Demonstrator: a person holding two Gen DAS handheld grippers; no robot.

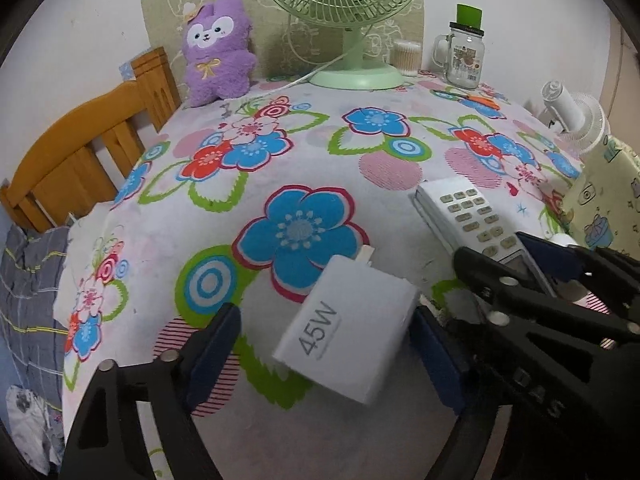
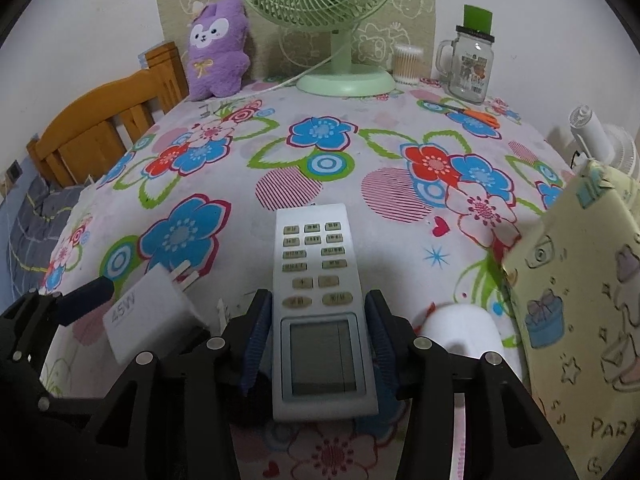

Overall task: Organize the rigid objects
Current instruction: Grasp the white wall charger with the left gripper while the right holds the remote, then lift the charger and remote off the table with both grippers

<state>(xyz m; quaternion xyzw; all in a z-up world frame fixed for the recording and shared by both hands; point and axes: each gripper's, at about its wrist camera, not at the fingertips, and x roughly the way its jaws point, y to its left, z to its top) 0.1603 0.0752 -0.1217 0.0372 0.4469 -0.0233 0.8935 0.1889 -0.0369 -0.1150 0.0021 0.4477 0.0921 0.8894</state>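
Note:
A white 45W charger block (image 1: pixel 350 330) lies on the flowered tablecloth (image 1: pixel 280 168) between the fingers of my left gripper (image 1: pixel 324 344), which is open around it with gaps on both sides. The charger also shows at the left in the right wrist view (image 2: pixel 150 314). My right gripper (image 2: pixel 318 344) is shut on a white remote control (image 2: pixel 318 300), its pads pressing both sides near the screen. The remote and right gripper also show in the left wrist view (image 1: pixel 470 216) at the right.
At the back stand a green desk fan (image 2: pixel 332 20), a purple plush toy (image 2: pixel 218 48), a cotton swab box (image 2: pixel 408 64) and a glass mug jar (image 2: pixel 470 68). Orange scissors (image 2: pixel 478 114) lie nearby. A yellow patterned box (image 2: pixel 580 300) and a white roll (image 2: pixel 460 332) stand right. A wooden chair (image 2: pixel 100 128) is left.

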